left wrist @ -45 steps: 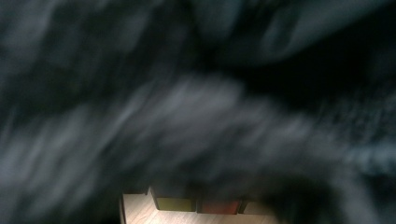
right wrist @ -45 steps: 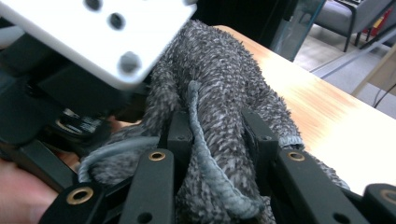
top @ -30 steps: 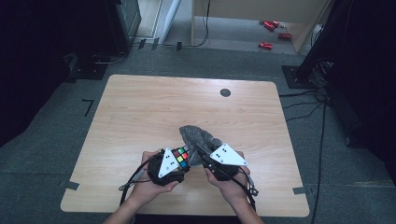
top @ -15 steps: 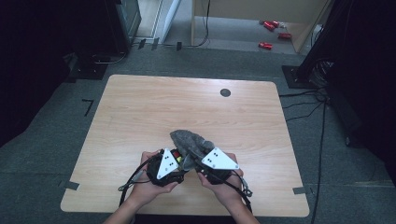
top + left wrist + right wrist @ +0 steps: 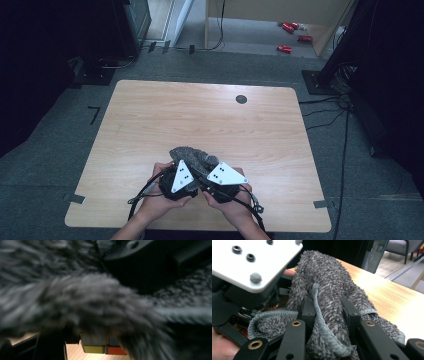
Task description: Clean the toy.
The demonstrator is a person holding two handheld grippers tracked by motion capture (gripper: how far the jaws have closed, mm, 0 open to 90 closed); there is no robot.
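A grey fuzzy cloth point(image 5: 191, 154) lies bunched between both grippers near the front edge of the wooden table point(image 5: 200, 115). My right gripper point(image 5: 328, 307) is shut on a fold of the cloth point(image 5: 324, 282); in the high view it sits under its white plate point(image 5: 226, 175). My left gripper point(image 5: 181, 176) is right beside it, shut on a colour cube whose yellow and red tiles point(image 5: 103, 349) peek out under the cloth point(image 5: 87, 297). The cloth drapes over the cube and the left jaws. The left gripper's white plate point(image 5: 249, 262) is close at the upper left of the right gripper view.
A small black round disc point(image 5: 241, 99) sits at the table's far side. Red items point(image 5: 285, 48) lie on the floor beyond. Cables point(image 5: 345, 115) run along the floor on the right. Both hands are close to the table's front edge.
My right gripper has moved left with the cloth, up against the left gripper. The cloth now covers the cube's coloured tiles in the high view. The left hand stayed put.
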